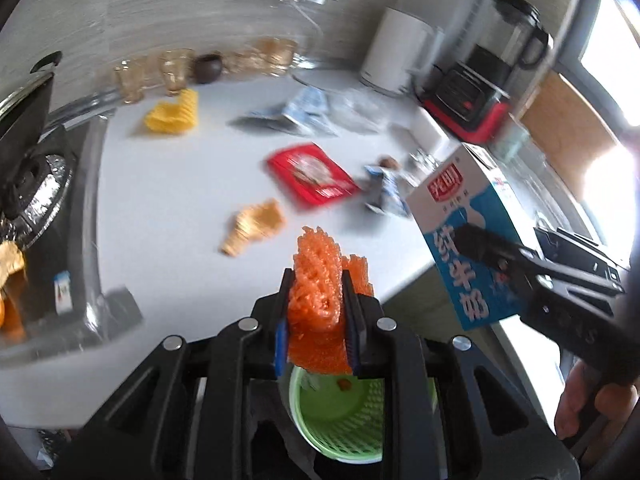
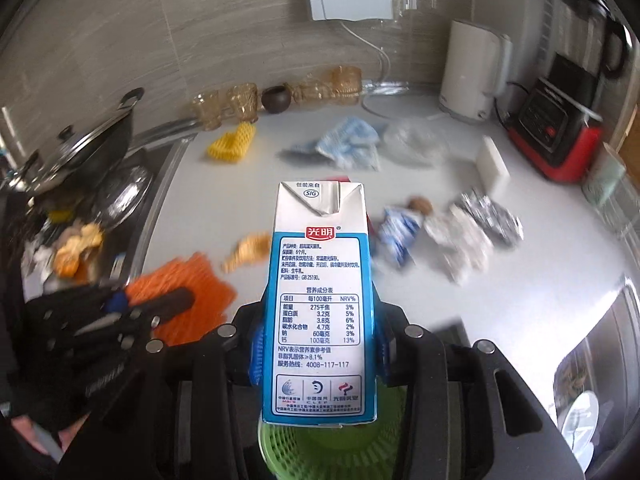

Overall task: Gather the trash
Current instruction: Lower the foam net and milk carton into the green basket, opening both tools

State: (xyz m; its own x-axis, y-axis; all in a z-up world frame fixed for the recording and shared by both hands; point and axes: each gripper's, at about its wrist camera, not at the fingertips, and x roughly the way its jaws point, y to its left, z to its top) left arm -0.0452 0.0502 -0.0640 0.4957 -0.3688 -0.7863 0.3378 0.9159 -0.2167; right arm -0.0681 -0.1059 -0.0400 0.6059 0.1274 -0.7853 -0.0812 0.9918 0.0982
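My left gripper [image 1: 316, 284] is shut on an orange foam net [image 1: 318, 300] and holds it above the green mesh bin [image 1: 344, 424]. The net also shows in the right wrist view [image 2: 188, 292]. My right gripper [image 2: 320, 320] is shut on a blue and white milk carton [image 2: 320, 300], upright above the same green bin [image 2: 332, 452]. The carton also shows at the right of the left wrist view [image 1: 468, 240]. On the white counter [image 1: 180, 184] lie a red packet [image 1: 312, 172], a yellow foam net [image 1: 174, 114] and a tan foam net [image 1: 256, 226].
Blue and white wrappers [image 2: 344, 144], crumpled foil [image 2: 488, 212] and clear plastic [image 2: 416, 140] lie on the counter. Amber glasses [image 2: 240, 104], a white kettle [image 2: 472, 72] and a red-based blender [image 2: 560, 120] stand at the back. A stove with a lidded wok [image 2: 80, 152] is at the left.
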